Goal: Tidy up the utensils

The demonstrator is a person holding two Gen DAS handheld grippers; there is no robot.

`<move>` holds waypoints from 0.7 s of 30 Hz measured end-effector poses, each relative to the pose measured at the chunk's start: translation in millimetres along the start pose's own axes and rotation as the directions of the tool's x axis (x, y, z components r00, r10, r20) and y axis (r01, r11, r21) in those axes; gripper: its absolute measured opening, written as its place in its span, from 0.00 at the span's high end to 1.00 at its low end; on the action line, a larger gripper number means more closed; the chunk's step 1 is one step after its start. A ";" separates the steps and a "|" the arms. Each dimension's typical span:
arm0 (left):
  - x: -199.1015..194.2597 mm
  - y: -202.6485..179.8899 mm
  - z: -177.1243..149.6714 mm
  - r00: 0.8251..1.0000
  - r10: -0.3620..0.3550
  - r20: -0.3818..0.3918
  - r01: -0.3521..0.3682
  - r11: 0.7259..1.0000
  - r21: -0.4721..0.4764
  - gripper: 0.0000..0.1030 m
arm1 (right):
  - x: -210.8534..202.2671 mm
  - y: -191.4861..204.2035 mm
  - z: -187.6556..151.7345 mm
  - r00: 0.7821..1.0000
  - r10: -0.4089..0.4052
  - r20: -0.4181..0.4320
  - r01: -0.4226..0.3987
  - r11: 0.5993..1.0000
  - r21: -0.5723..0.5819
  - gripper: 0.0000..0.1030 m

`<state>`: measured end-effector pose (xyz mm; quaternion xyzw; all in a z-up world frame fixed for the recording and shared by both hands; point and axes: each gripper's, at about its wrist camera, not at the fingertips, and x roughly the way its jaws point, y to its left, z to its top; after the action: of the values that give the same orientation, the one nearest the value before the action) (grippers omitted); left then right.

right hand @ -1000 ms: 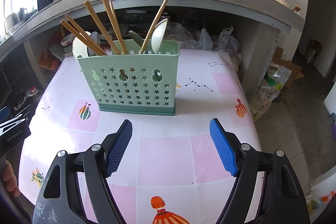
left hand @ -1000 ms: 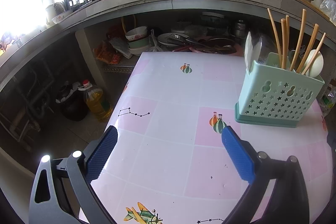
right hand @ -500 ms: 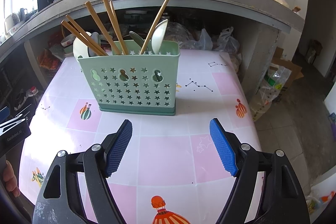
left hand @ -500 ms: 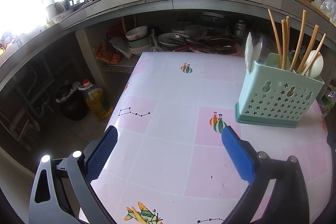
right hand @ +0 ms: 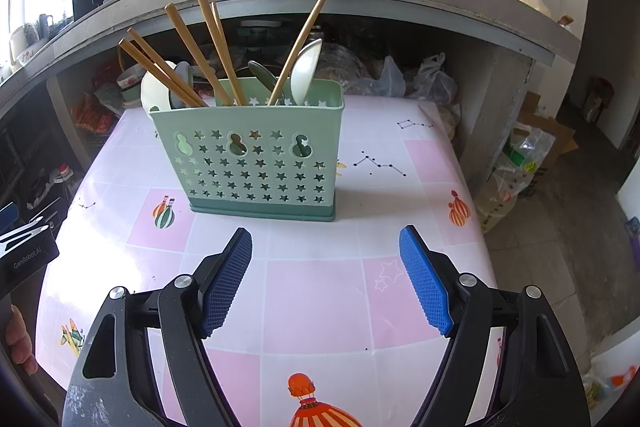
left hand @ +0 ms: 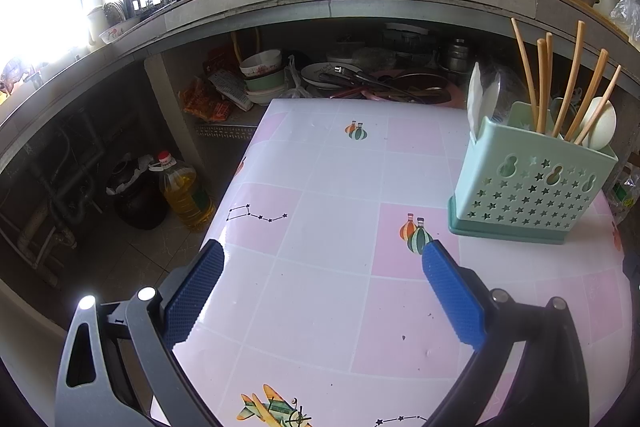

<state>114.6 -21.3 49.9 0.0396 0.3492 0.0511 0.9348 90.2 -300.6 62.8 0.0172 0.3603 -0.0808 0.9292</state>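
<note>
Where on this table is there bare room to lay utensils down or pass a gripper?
The table is bare between the green utensil holder and the open right gripper, and along its left half ahead of the open left gripper. It is crowded only inside the holder, with chopsticks and spoons.

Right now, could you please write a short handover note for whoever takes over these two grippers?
Left gripper: open, empty, over the near left part of the table.
Right gripper: open, empty, pointed at the green utensil holder.
Holder stands upright toward the far side of the table. Wooden chopsticks and spoons stand mixed in it.
Done: no utensil lies loose on the table.
Left: how the utensils divide inside the holder is hard to see; check whether chopsticks and spoons need separating.
</note>
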 end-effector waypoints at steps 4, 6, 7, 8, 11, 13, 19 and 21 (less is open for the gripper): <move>0.1 0.0 0.7 1.000 0.000 -0.001 0.000 1.000 0.000 0.06 | 0.1 0.5 0.9 1.000 -0.001 0.001 0.001 1.000 -0.002 0.29; -0.2 0.0 0.7 1.000 0.002 0.000 -0.002 1.000 0.000 0.06 | 0.0 1.2 1.2 1.000 0.000 0.001 0.000 1.000 -0.002 0.29; -0.1 0.1 0.8 1.000 0.001 -0.001 -0.001 1.000 0.000 0.06 | -0.1 1.2 1.5 1.000 0.000 0.002 0.000 1.000 -0.003 0.29; -0.2 0.1 0.8 1.000 0.001 -0.001 -0.001 1.000 0.000 0.06 | -0.5 1.0 1.4 1.000 0.000 0.002 0.000 1.000 -0.002 0.29; -0.2 0.0 0.7 1.000 0.001 0.001 -0.001 1.000 -0.001 0.06 | -1.1 1.2 2.2 1.000 -0.002 0.005 0.002 1.000 -0.005 0.29; 0.0 0.5 0.9 1.000 0.001 0.001 -0.001 1.000 -0.001 0.06 | -1.5 1.1 2.3 1.000 -0.001 0.006 0.001 1.000 -0.006 0.29; -0.3 0.7 1.0 1.000 0.001 0.000 -0.001 1.000 -0.001 0.06 | -1.6 1.6 2.0 1.000 -0.002 0.007 0.002 1.000 -0.008 0.29; -0.3 1.1 0.8 1.000 -0.001 0.001 0.001 1.000 -0.001 0.06 | -1.9 1.8 2.2 1.000 -0.006 0.011 0.006 1.000 -0.010 0.29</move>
<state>114.8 -20.2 50.8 0.0389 0.3488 0.0510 0.9350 90.6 -298.8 65.6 0.0110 0.3558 -0.0820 0.9309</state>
